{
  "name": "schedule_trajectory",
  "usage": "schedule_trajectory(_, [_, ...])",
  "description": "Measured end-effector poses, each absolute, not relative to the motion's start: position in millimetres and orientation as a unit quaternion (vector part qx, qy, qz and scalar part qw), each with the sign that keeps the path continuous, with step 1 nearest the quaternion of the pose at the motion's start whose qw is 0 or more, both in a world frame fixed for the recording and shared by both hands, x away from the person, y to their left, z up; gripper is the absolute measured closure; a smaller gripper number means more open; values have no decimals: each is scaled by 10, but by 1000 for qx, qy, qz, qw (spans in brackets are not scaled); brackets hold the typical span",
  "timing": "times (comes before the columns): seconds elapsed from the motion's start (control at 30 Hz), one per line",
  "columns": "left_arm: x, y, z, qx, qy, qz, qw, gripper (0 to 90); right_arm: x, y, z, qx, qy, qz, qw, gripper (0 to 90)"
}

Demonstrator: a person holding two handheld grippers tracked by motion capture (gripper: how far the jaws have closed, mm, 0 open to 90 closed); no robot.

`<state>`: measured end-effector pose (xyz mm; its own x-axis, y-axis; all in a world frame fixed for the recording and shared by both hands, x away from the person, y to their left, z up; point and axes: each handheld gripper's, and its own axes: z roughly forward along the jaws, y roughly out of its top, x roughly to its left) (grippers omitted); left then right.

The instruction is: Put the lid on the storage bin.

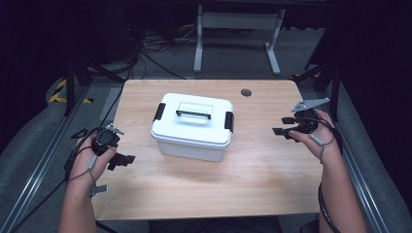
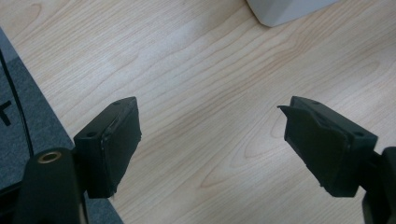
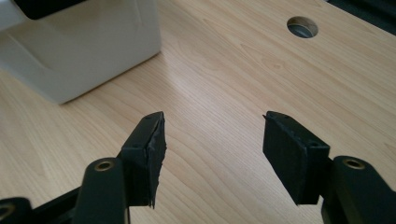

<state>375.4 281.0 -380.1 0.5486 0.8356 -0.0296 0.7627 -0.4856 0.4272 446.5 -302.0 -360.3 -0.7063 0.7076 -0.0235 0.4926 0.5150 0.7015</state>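
White box, long axis crosswise

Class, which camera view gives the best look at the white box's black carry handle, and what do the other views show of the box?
The high view: the white box appears whole, its handle flat on the lid. The left gripper view catches a bottom corner; the right gripper view shows a side wall.

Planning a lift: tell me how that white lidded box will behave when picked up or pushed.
The white box looks like rigid plastic, so probably stiff. Its broad flat base suggests it will slide, not tip. Black side latches appear closed, so the lid likely stays on if lifted by the handle.
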Motion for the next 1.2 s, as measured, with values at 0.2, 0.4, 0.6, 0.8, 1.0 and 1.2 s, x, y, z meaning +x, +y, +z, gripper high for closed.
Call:
schedule_trajectory(0.2, [3755, 2792, -3812, 856, 467, 95, 201, 191, 4456, -3005, -3750, 359, 856, 344, 143, 388])
schedule_trajectory(0.4, [3783, 2785, -3858, 858, 466, 89, 196, 196, 4481, -3049, -3932, 382, 851, 335, 134, 378])
schedule_trajectory(0.6, [3814, 2782, -3926, 863, 464, 78, 184, 207, 4515, -3100, -4158, 406, 859, 290, 112, 376])
schedule_trajectory(0.8, [3834, 2779, -3973, 864, 465, 72, 177, 206, 4551, -3135, -4330, 421, 863, 260, 102, 376])
schedule_trajectory(1.0, [3861, 2766, -4019, 865, 469, 61, 166, 205, 4548, -3176, -4461, 438, 868, 218, 86, 384])
schedule_trajectory(1.2, [3895, 2761, -4062, 866, 473, 56, 151, 212, 4535, -3205, -4494, 448, 868, 198, 80, 385])
